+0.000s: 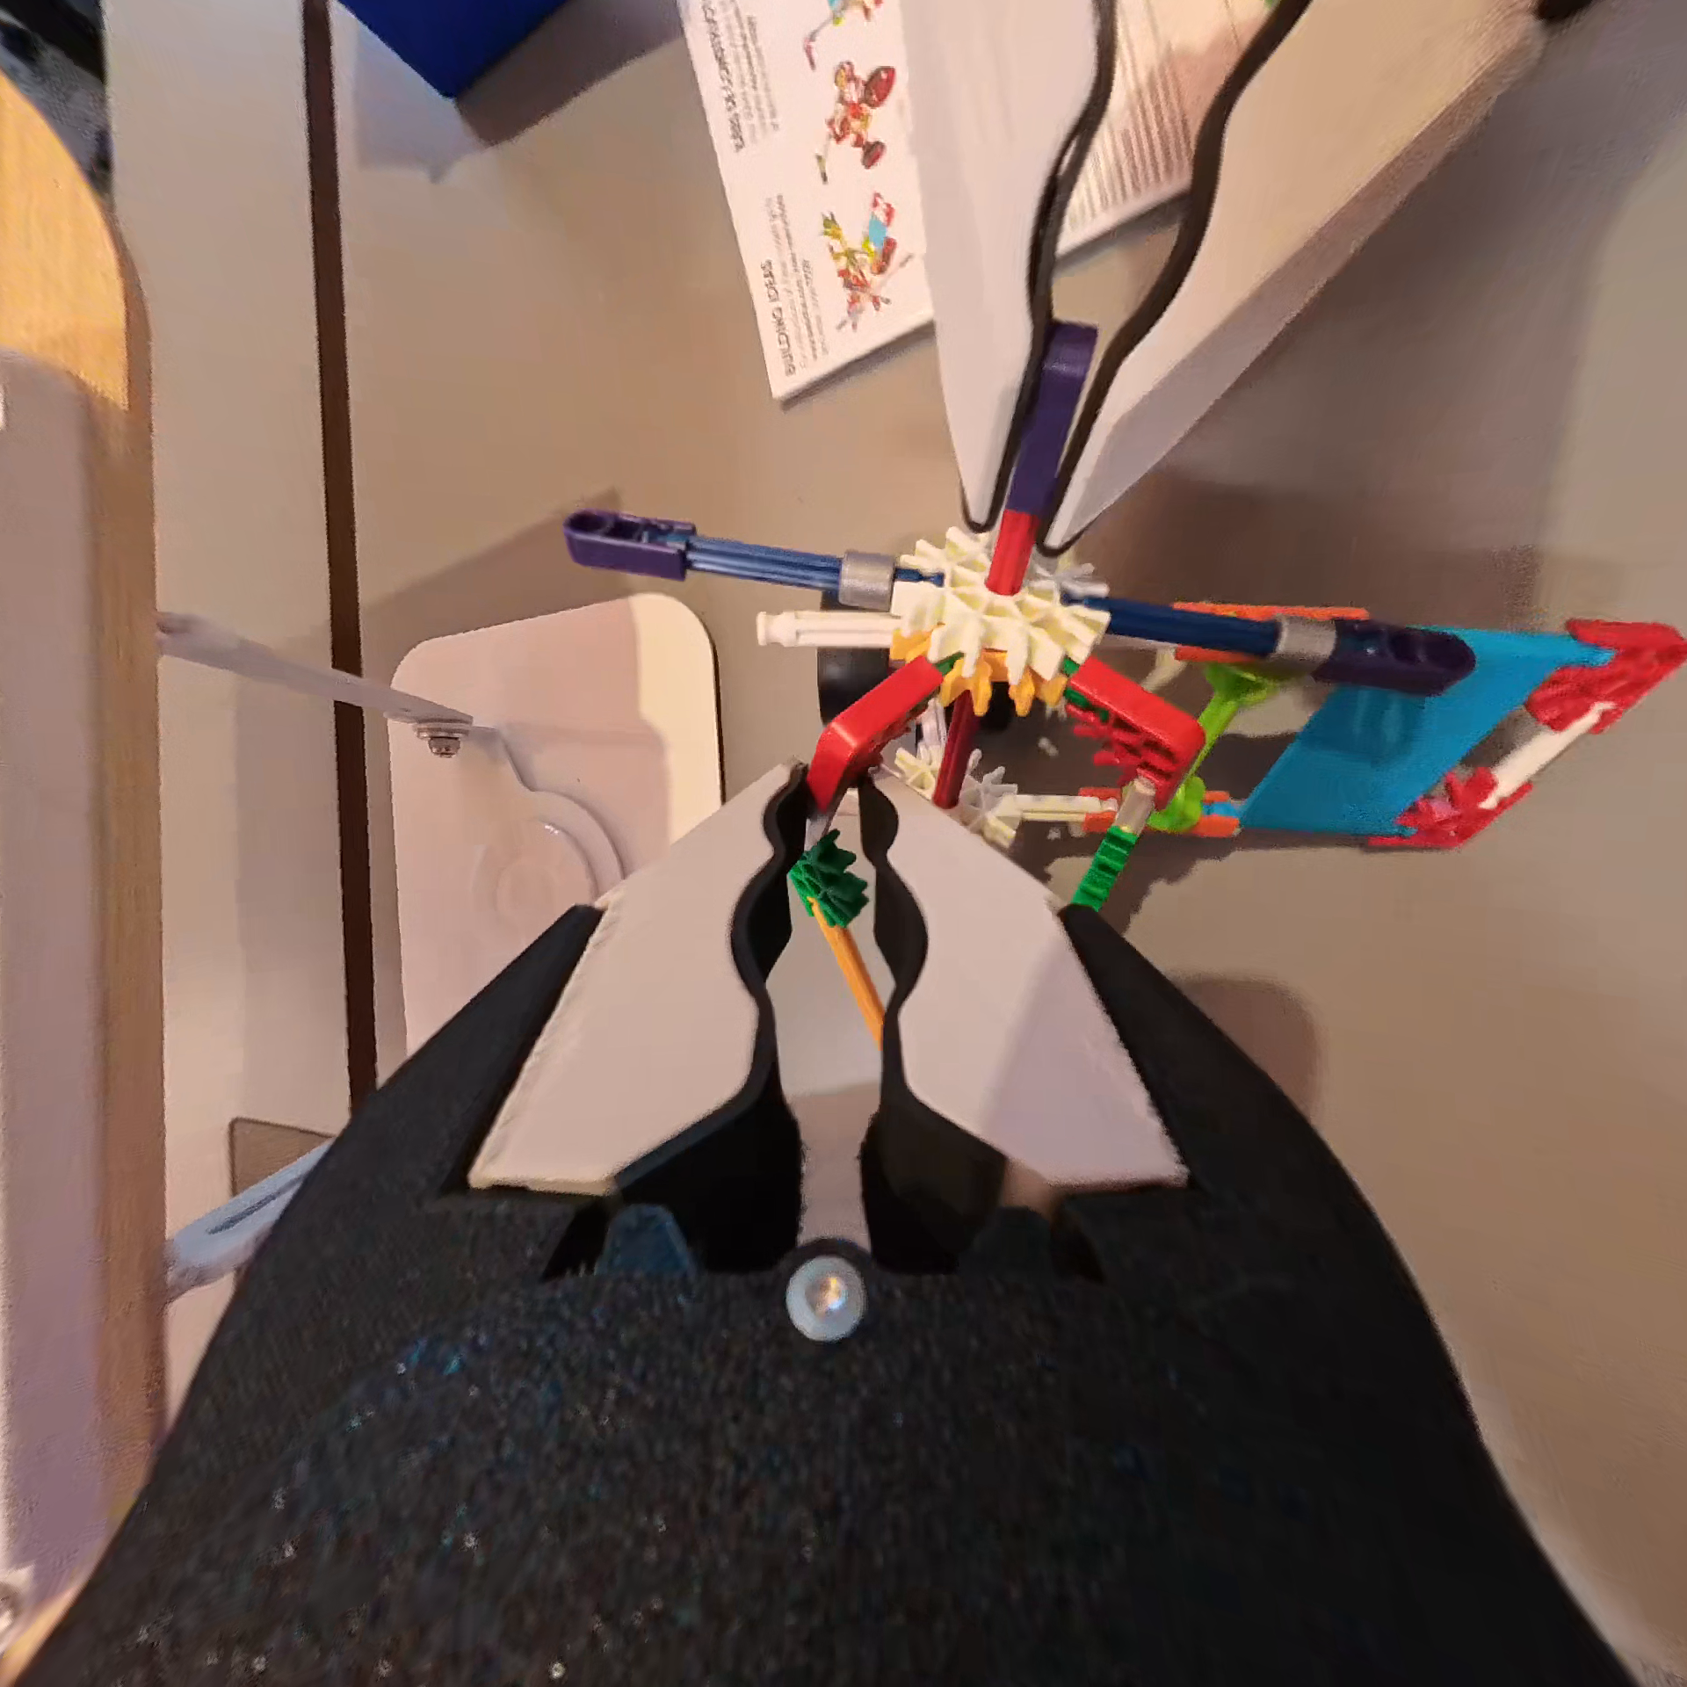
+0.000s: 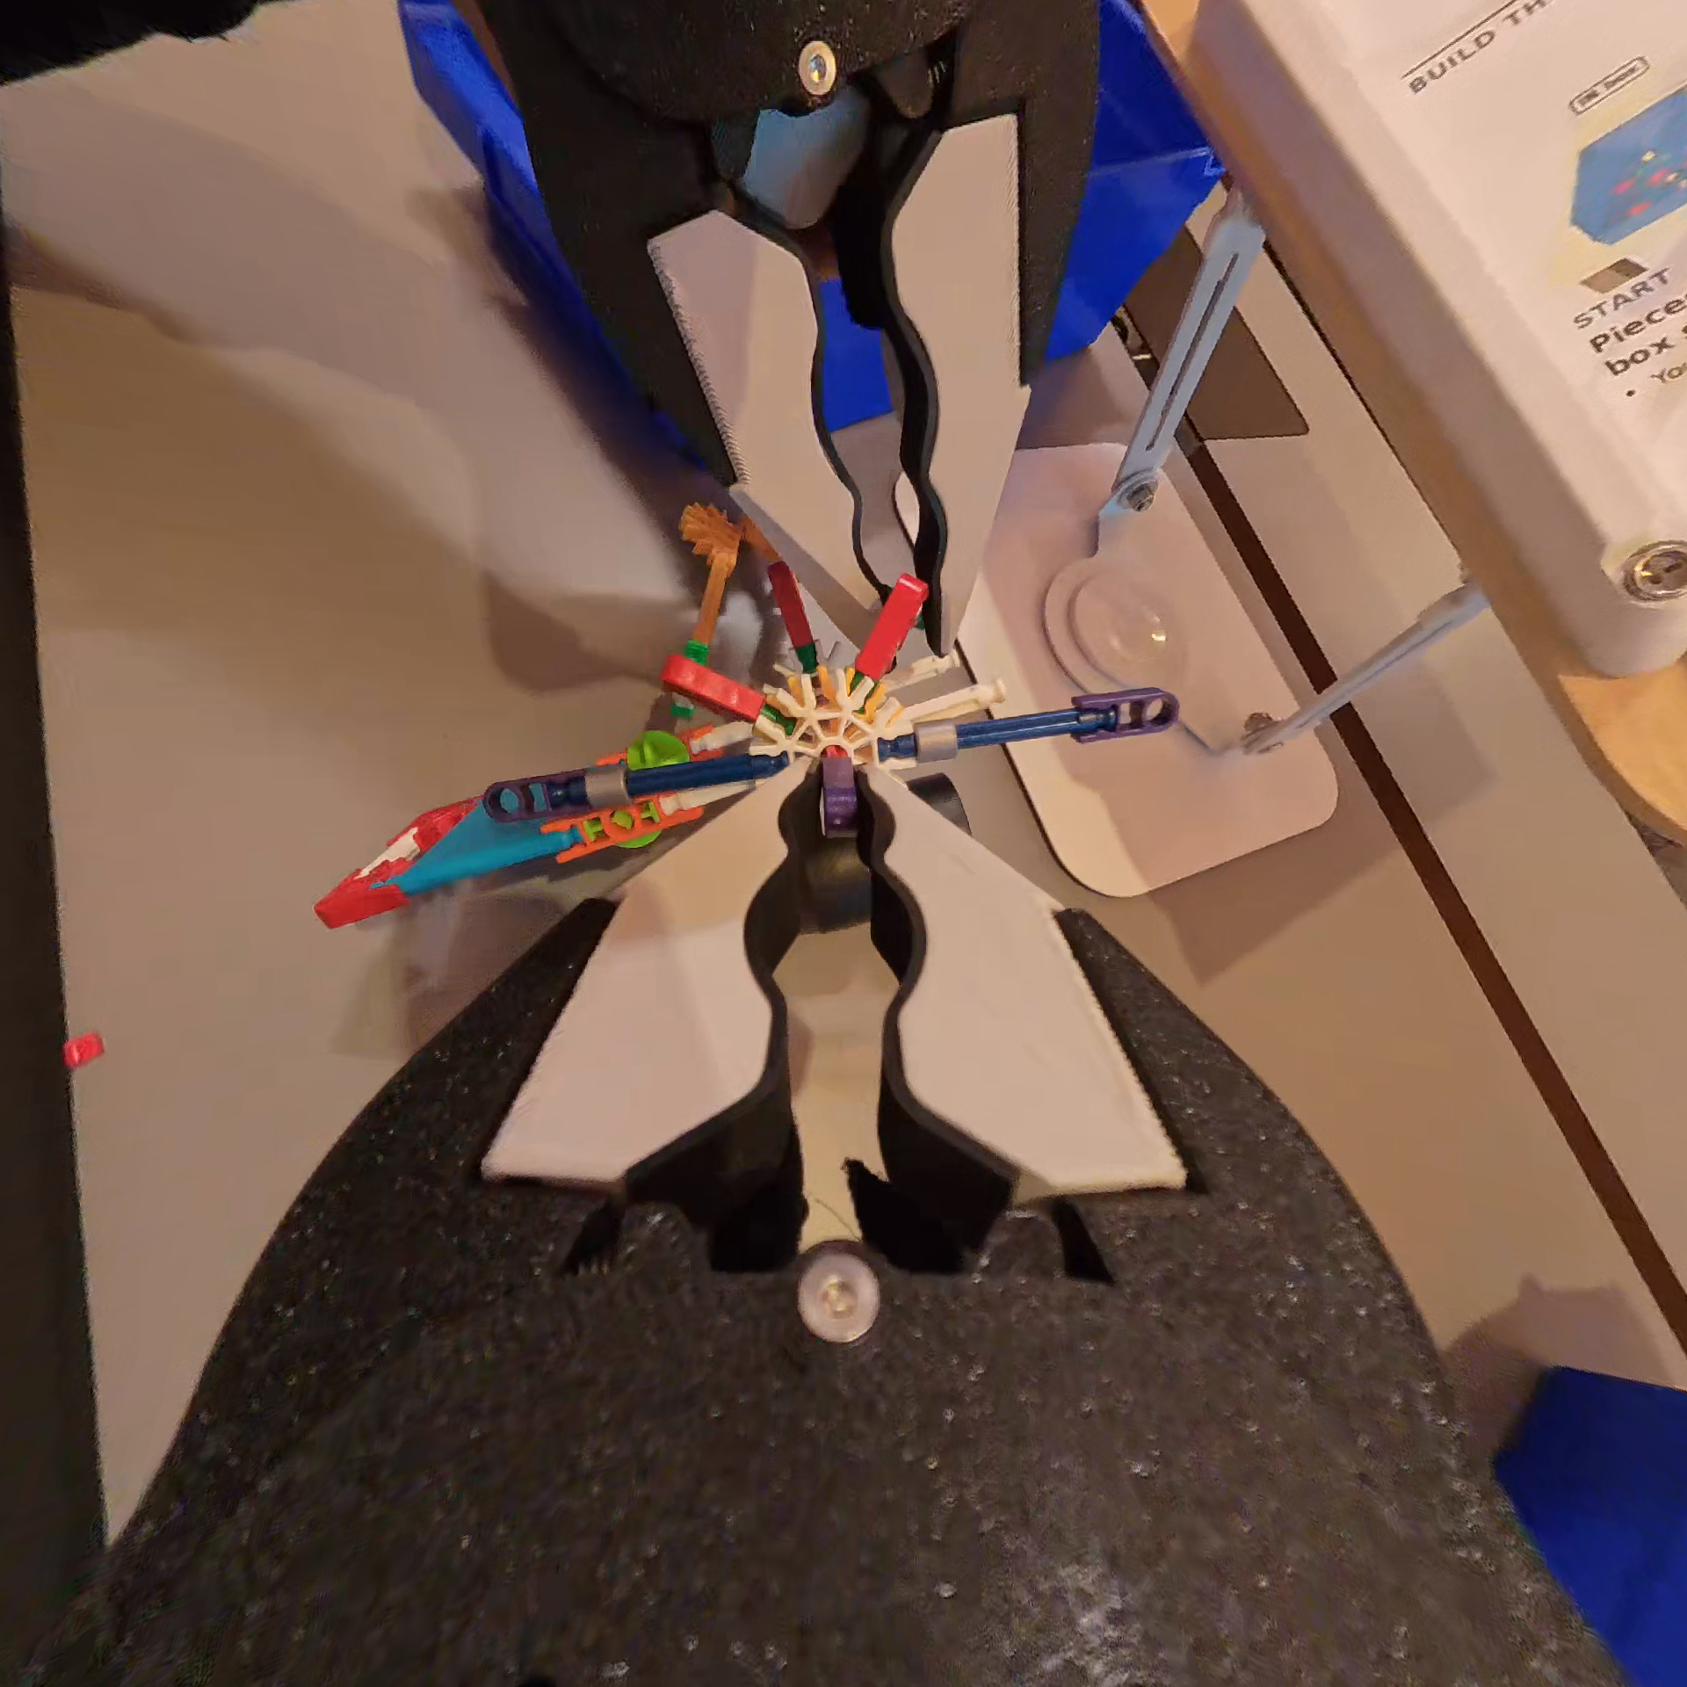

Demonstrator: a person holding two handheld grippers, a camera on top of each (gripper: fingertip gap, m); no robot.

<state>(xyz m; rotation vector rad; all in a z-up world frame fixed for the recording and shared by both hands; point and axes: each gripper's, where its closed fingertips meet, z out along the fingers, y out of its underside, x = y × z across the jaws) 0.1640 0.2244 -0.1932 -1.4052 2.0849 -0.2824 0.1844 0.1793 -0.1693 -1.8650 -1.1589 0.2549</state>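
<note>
1. Left tool (image 1: 833, 803), nearest the lens in the left wrist view: tips clenched on the corner of a red angled piece (image 1: 872, 730) low on the toy model (image 1: 995, 630).
2. Right tool (image 2: 835, 785): clenched on the purple connector (image 2: 837, 794) capping a short red rod at the model's white hub (image 2: 826, 721). In the left wrist view it comes in from 12 o'clock.
3. Model is held between both tools above the tabletop (image 1: 1369, 1095). Blue rods (image 1: 767, 557) with purple ends run toward 9 and 3 o'clock from the hub; a turquoise panel (image 1: 1397, 739) with red corner pieces sits at 3 o'clock.
4. Build state: many parts already joined. Whether more remain to be added cannot be told.
5. Surroundings: picture leaflet (image 1: 812, 183) at 12 o'clock, white plate with bracket (image 1: 566, 712) at 9 o'clock, blue bin (image 2: 1141, 183), small red piece (image 2: 84, 1050) well apart on the tabletop.
</note>
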